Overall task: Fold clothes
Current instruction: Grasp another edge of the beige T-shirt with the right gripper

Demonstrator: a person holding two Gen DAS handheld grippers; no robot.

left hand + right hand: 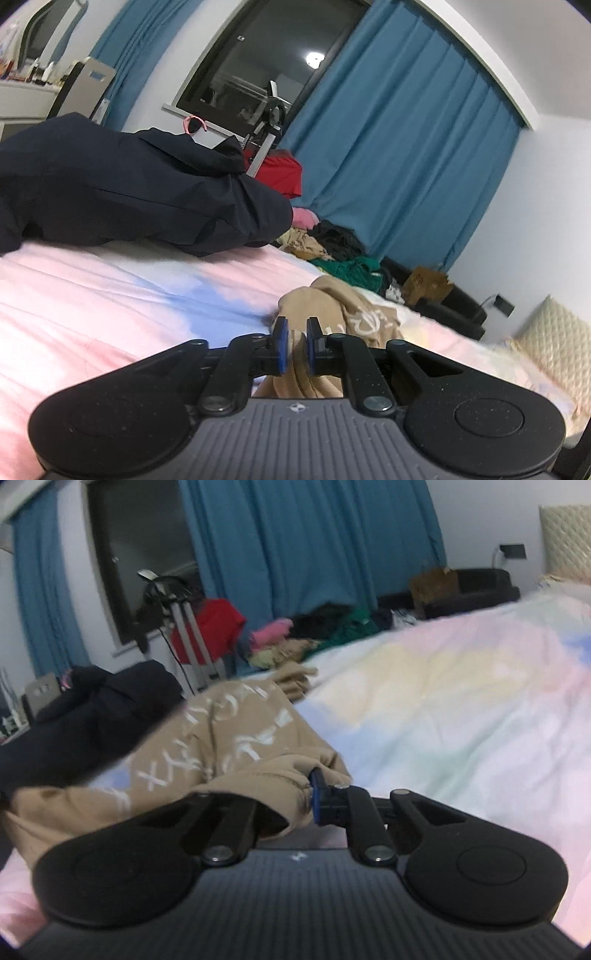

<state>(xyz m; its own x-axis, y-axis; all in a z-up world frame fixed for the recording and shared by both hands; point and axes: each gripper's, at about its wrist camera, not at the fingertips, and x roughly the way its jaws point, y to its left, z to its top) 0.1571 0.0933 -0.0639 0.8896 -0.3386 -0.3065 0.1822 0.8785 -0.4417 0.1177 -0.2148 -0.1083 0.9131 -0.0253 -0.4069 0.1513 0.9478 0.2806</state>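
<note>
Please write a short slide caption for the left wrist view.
Left claw pinching the tan printed garment on a pastel bed cover.

A pastel bedspread (443,686) carries a tan printed garment (221,738) and a dark jacket (129,184).

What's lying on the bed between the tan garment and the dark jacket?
Nothing: in the left wrist view only bare pastel bedsheet separates the tan garment from the dark jacket.
</note>
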